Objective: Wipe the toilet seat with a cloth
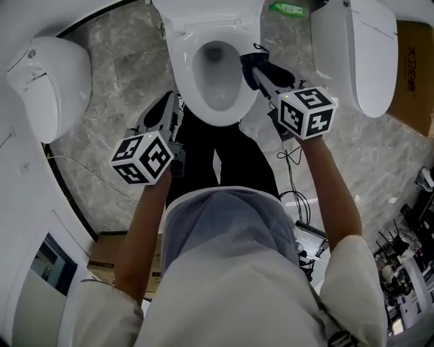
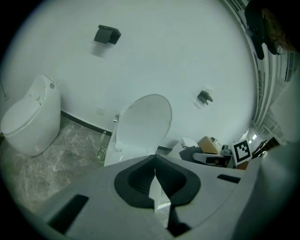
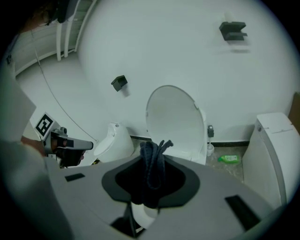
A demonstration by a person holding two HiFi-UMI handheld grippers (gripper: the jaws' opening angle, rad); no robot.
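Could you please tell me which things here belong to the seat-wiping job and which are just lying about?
Job: toilet seat; dark cloth; right gripper, shut on the cloth.
Lying about: green bottle; second toilet at left; third toilet at right; cardboard box.

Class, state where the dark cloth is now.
The dark cloth is clamped in the right gripper, at the right rim of the toilet seat, head view.

Toilet [image 1: 182, 71] rear cut off at top edge; cloth [image 3: 153, 163] lower end hidden in right tongs [image 3: 151, 185].
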